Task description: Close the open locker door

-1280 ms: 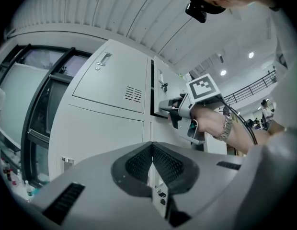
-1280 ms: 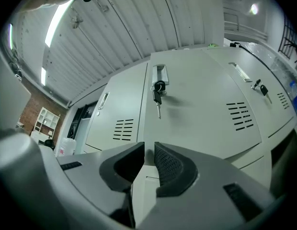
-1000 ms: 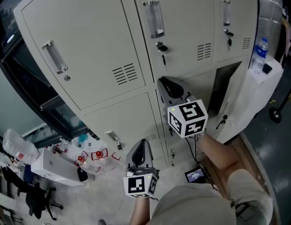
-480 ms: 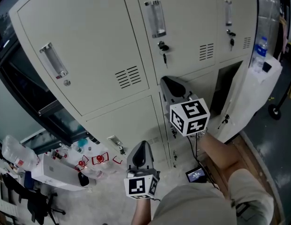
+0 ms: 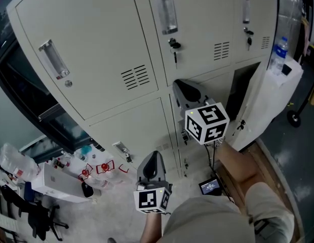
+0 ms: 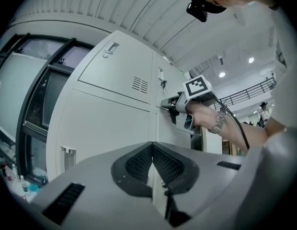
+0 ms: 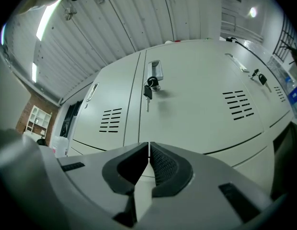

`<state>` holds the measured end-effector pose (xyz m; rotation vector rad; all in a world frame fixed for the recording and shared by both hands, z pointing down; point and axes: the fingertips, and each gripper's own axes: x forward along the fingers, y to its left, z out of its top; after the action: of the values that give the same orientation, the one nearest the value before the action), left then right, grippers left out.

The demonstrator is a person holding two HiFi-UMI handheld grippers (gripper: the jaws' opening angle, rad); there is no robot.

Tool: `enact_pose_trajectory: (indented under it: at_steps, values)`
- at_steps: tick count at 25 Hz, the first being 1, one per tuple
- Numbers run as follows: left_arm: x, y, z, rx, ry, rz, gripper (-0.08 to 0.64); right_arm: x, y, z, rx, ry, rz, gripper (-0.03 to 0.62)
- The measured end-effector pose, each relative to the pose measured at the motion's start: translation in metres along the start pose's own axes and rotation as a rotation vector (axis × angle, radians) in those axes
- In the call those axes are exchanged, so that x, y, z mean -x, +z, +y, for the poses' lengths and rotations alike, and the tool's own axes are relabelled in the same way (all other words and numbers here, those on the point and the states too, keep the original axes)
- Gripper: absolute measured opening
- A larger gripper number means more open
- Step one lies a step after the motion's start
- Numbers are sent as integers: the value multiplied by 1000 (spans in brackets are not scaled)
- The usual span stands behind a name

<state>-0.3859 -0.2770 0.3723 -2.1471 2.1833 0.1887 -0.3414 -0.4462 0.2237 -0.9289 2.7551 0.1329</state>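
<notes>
The bank of grey lockers [image 5: 111, 49] fills the far side, and its open locker door [image 5: 263, 103] stands upright at the lower right, swung out toward the near side beside its dark compartment. It lies just right of the right gripper [image 5: 183, 86]. The left gripper [image 5: 154, 158] hangs nearer and further left, so the right one looks better placed to push; both pairs of jaws are clenched on nothing.
</notes>
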Motion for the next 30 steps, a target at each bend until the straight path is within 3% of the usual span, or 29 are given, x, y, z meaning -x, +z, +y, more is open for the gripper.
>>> enact_pose_trajectory:
  at_steps: [5, 13, 21, 30]
  values:
    - [-1, -8, -7, 12, -6, 16, 8, 23, -9, -2, -9, 36, 3, 34]
    - [0, -28, -42, 17, -13, 69, 8, 88, -27, -1, -35, 160, 24, 34]
    - [5, -38, -105, 22, 4, 84, 8, 177, -47, -13, -105, 243, 95, 34]
    - [16, -53, -181, 21, 24, 123, 8, 269, -97, -39, -187, 298, 198, 34]
